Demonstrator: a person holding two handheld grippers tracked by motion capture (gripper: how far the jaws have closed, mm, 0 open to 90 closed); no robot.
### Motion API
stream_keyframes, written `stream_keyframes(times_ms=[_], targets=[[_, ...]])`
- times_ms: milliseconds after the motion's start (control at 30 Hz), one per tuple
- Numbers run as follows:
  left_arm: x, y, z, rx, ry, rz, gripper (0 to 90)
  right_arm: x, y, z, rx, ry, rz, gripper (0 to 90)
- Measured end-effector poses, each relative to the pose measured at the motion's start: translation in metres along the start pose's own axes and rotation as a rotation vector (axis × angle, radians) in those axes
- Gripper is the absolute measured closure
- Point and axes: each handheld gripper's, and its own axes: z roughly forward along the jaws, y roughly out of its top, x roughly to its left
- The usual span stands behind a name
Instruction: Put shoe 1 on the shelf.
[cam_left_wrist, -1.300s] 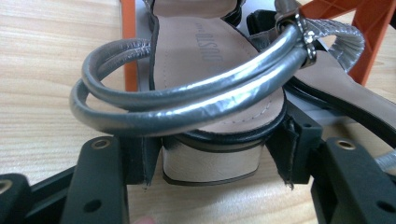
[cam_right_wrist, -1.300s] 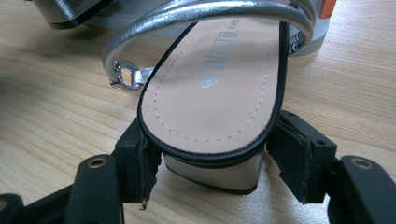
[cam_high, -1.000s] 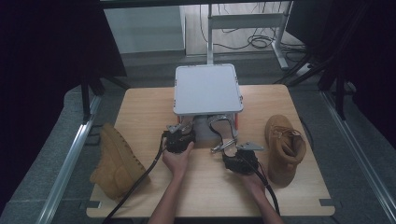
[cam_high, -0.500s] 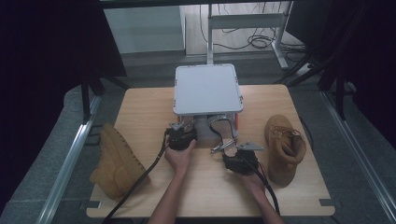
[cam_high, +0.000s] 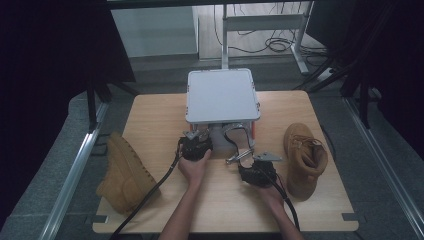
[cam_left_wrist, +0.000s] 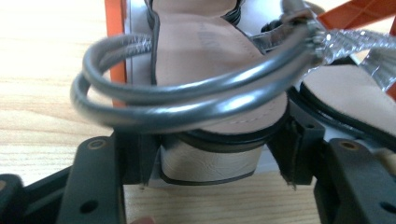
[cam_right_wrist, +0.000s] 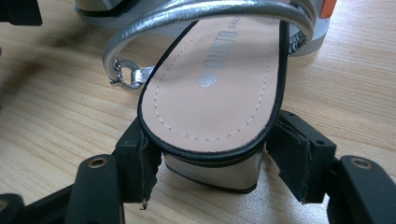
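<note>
The box (cam_high: 223, 95) stands at the table's (cam_high: 160, 120) far middle. Two sandals lie just before the box, side by side — one (cam_high: 212, 134) left, one (cam_high: 241, 142) right. One boot (cam_high: 124, 172) lies well left of the box at the table's edge — another (cam_high: 303, 157) stands right, nearer the person.

Sandal (cam_right_wrist: 210, 88), centre of the right gripper view: beige-pink insole with silver lettering and pale stitching, black edge trim, metallic silver straps, silver block heel. Second sandal (cam_left_wrist: 205, 60), upper centre of the left gripper view: same colours. Boots (cam_high: 304, 157) (cam_high: 122, 172), right and lower left of the high view: tan. Box (cam_high: 222, 95), centre: pale grey lid, orange corners. Table (cam_high: 150, 120): light wood grain. Grippers (cam_high: 196, 145) (cam_high: 257, 172): black.
</note>
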Motion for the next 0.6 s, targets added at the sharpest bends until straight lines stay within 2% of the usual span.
stream_keyframes(times_ms=[100,267,467,533,600], targets=[[0.0,-0.001,0.0,0.01,0.002,0.021,36.0,0.0,0.0,0.0,0.0,0.001,0.0,36.3],[0.002,-0.001,-0.006,0.036,-0.034,0.032,33.7,0.0,0.0,0.0,-0.001,0.0,-0.002,36.3],[0.004,-0.003,-0.013,0.041,-0.061,0.057,32.1,0.0,0.0,0.0,0.0,0.0,-0.002,36.3],[0.005,-0.003,-0.015,0.033,-0.062,0.056,33.5,0.0,0.0,0.0,0.0,0.0,-0.001,36.4],[0.007,-0.003,-0.017,0.026,-0.062,0.065,39.0,0.0,0.0,0.0,0.0,0.0,-0.001,36.4]])
